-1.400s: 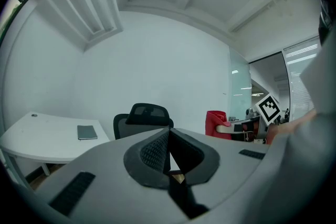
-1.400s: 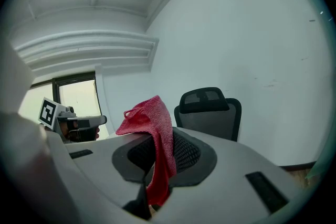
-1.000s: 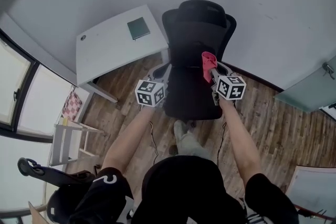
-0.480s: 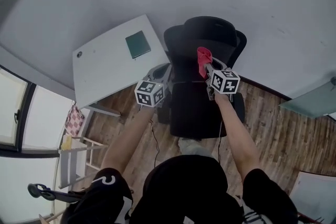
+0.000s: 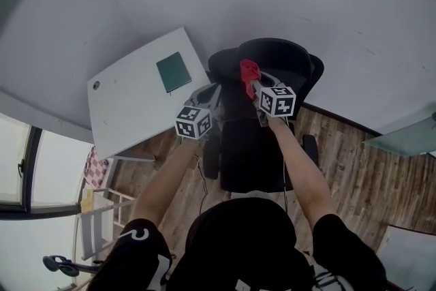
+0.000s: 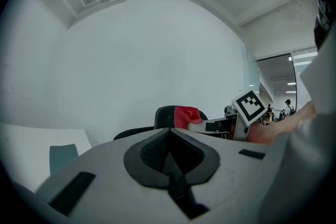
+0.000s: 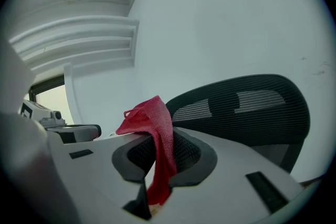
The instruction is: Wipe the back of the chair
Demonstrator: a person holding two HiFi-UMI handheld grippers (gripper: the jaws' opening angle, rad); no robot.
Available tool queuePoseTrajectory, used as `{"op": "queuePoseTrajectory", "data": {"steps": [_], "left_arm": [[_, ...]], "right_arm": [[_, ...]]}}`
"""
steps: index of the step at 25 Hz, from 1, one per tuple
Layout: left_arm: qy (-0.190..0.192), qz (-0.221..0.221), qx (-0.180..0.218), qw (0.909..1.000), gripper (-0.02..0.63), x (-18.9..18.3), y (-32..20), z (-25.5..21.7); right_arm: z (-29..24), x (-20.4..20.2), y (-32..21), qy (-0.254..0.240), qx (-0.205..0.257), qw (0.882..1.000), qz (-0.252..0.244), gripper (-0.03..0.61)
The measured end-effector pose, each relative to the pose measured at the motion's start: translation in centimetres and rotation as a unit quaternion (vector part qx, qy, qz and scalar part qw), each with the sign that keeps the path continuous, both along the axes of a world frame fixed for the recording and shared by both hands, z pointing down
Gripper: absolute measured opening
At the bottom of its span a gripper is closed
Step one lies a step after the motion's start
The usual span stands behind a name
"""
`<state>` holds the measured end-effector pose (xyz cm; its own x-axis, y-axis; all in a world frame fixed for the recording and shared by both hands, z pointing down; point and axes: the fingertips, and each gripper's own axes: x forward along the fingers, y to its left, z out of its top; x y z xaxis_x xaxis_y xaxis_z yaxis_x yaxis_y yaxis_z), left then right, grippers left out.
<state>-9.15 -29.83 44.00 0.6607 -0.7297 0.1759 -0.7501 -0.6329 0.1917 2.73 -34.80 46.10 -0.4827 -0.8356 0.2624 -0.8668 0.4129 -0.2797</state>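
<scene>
The only print I can pick out is the black-and-white square patterns on the marker cubes of both tools; they carry no letters.

The person stands behind the seat of the black mesh office chair, both bare forearms stretched forward. The right arm reaches over the seat, with the right gripper raised at the left upper edge of the chair's back. Its jaws are clenched on a red cloth, which bunches above them and hangs down between them. The cloth is close to the backrest, but I cannot tell whether it touches.

The left gripper is held lower, at the chair's left side near the armrest, jaws pressed together with nothing between them.

Left of the chair stands a white desk with a dark green pad lying on it.
</scene>
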Motion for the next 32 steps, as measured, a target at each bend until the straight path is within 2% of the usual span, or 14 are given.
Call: {"op": "queuePoseTrajectory", "data": {"steps": [5,18,23,32], "left_arm": [[0.000,0.001,-0.002,1.0000,0.026,0.2,-2.8,0.2],[-0.001,0.006,-0.009,0.9999,0.026,0.7,-5.4,0.8],[-0.002,0.016,-0.008,0.9998,0.025,1.7,-5.8,0.8],[-0.010,0.047,-0.006,0.9988,0.026,4.8,-5.7,0.5]], "right_arm": [[1.2,-1.4,-3.0,0.010,-0.007,1.000,-0.011,0.074],[1.9,-0.3,-6.5,0.035,-0.014,0.999,0.007,0.074],[1.7,2.5,-6.9,0.033,-0.015,0.998,0.046,0.074],[0.6,10.8,-7.1,0.029,-0.014,0.990,0.138,0.074]]}}
